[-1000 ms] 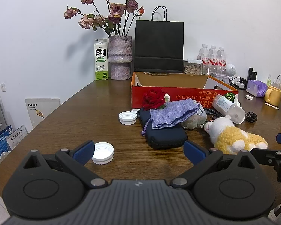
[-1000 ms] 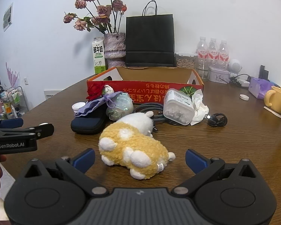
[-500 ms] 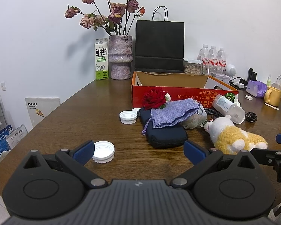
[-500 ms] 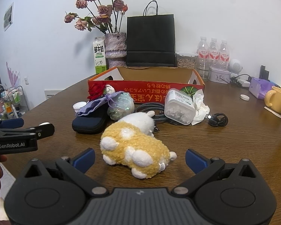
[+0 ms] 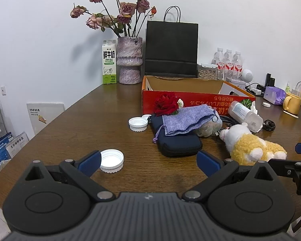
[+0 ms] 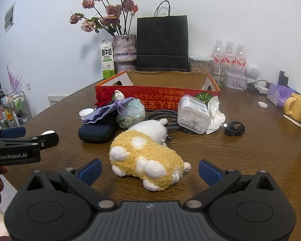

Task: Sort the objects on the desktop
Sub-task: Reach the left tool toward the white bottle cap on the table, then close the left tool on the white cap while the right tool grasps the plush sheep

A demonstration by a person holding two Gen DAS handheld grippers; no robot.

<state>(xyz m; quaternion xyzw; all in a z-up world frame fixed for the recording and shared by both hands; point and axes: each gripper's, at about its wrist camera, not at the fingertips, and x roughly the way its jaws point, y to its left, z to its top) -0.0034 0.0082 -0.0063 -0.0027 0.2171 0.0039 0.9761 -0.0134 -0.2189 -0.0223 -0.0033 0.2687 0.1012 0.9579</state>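
While both claws hang low over the near edge of the table, nothing is gripped yet.

Right claw: wide open and empty; the plush toy lies on its side just ahead, between the lines of the two fingers.

Left claw: also wide open and empty; a white cap lies just beside its left finger, and the dark pouch is a little farther ahead.

Pile: on the pouch lie a purple cloth bag and a red rose; a clear jar, a crumpled tissue and a black cable are near it.

Box: the red cardboard box stands open behind the pile; I judge it is the place for sorting.

Risk, plush: it is soft and round, so a shallow grip may catch only fur and it slips out.

Risk, cap: it is low and light; the left finger may push it toward the table edge.

Risk, pouch: lifting it first would probably spill the bag and the rose.
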